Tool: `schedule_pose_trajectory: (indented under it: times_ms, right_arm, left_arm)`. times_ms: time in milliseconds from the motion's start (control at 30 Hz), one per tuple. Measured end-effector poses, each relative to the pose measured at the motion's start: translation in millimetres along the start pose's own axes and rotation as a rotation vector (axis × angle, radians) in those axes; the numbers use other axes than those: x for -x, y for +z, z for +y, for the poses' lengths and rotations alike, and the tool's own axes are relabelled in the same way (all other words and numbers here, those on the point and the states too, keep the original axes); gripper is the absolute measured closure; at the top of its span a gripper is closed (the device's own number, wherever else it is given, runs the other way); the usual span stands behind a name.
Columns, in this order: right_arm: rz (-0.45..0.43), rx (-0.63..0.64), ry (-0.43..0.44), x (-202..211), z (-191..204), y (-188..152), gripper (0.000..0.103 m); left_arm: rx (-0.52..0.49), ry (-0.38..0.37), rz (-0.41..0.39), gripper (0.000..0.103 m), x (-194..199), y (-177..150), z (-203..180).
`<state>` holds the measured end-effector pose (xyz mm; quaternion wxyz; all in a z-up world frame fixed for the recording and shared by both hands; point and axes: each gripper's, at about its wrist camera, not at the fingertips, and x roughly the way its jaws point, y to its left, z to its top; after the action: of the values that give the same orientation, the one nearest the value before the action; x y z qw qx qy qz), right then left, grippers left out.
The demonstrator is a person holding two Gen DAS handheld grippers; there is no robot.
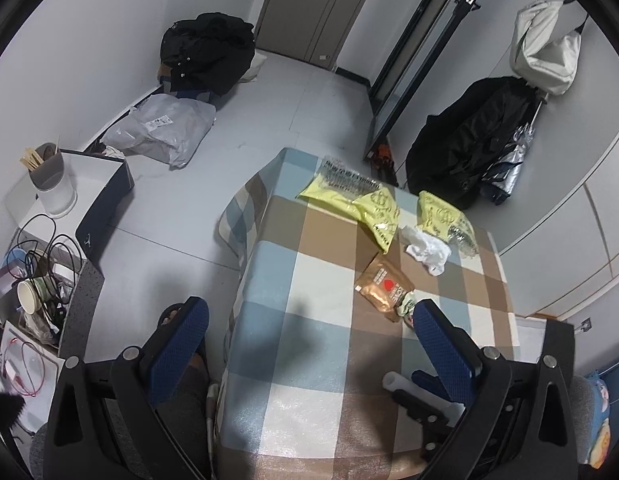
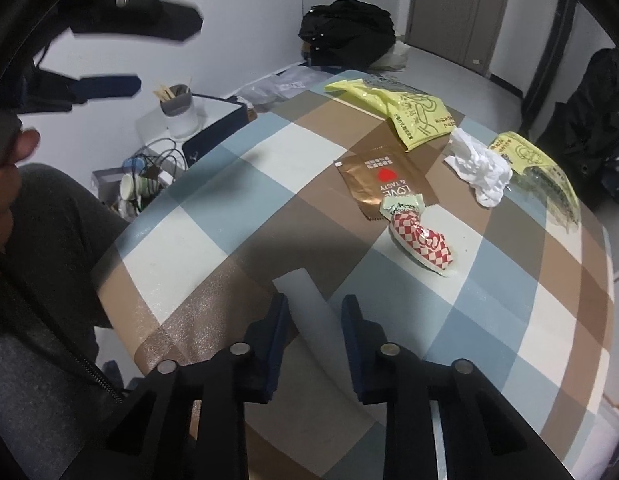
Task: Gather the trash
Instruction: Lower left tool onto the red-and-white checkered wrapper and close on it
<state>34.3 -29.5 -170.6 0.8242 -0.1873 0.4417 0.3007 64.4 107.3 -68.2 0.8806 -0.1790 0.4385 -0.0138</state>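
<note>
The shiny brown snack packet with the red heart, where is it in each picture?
Left wrist view: shiny brown snack packet lies right of centre, just beyond the right fingertip.
Right wrist view: it lies above centre.
Shared landmark: crumpled white tissue, right of it.

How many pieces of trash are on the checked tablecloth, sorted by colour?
Yellow bags: 2, one at the far edge and one at the right
White crumpled tissue: 1
Brown-gold wrapper: 1
Red-and-white checked wrapper: 1
White foam strip between the right gripper fingers: 1
Total: 6
</note>
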Motion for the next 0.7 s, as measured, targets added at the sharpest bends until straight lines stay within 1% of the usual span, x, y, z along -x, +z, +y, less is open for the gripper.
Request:
schedule_pose_trajectory:
  times_ms: [67, 133, 267, 400, 600, 700]
  right_arm:
    - [0.003, -0.017, 0.032, 0, -6, 0, 0.084]
    - [-0.001, -0.037, 0.062, 2, -11, 2, 0.093]
    - [-0.020, -0.075, 0.105, 10, -24, 4, 0.094]
    - [-0.064, -0.134, 0.145, 23, -41, 3, 0.095]
    - [-0.147, -0.278, 0.186, 51, -80, -8, 0.096]
    - [-0.181, -0.321, 0.177, 65, -96, -14, 0.096]
  left_arm:
    - [-0.009, 0.016, 0.010, 0.003, -3, 0, -2]
    - [-0.035, 0.060, 0.045, 0.003, -11, -1, -5]
    - [-0.018, 0.081, 0.067, 0.003, -16, -2, -2]
    - [-0.031, 0.075, 0.105, 0.003, -22, -1, -9]
    - [-0.084, 0.059, 0.164, 0.003, -36, 0, -37]
    - [-0.112, 0.052, 0.194, 0.003, -48, 1, -56]
